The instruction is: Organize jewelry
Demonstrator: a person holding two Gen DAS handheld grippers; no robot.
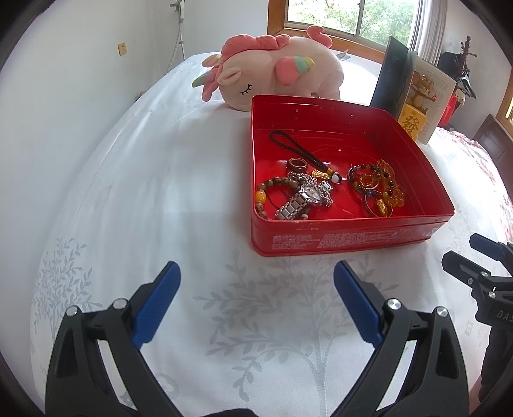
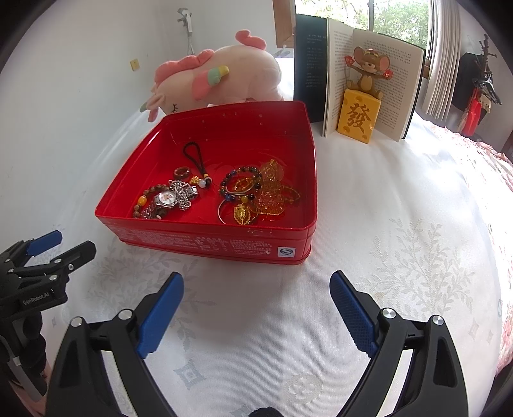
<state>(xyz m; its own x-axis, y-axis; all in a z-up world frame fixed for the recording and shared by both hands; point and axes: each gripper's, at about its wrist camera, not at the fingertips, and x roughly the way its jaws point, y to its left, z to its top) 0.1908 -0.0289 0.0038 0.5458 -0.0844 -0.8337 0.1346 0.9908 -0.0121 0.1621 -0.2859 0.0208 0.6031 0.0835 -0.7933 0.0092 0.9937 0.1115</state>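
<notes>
Red metal catches our eye first: an open tin box (image 1: 352,231) sits on the white, leaf-patterned bedspread (image 1: 128,179), just beyond both of our tools. Inside it lies all the jewelry we can see. Toward its near left corner, a silver wristwatch (image 1: 306,197) rests across a brown bead bracelet (image 1: 272,189) with an amber bead, tangled with a silver chain (image 1: 323,192). Just behind them sits a dark brown ring (image 1: 296,165), and a black cord charm (image 1: 291,146) stretches toward the far wall of the tin. To the right, a dark bead bracelet (image 1: 359,174) overlaps a heap of amber and gold pieces (image 1: 389,186) and a thin bangle (image 2: 229,210).

Our left gripper (image 1: 256,298) hovers over the bedspread near the tin's front wall, its blue-padded fingers (image 1: 160,301) spread wide with nothing between them. Our right gripper (image 2: 256,308) hangs likewise in front of the tin's near right corner, fingers (image 2: 352,317) wide apart and empty. Each tool shows at the edge of the other's view.

Behind the tin, a pink plush unicorn (image 1: 272,70) lies on its side at the far left. At the far right, an open book (image 2: 378,73) stands upright, with a mouse figurine (image 2: 364,96) on a yellow block in front of its pages. A window (image 1: 346,16) lies beyond.
</notes>
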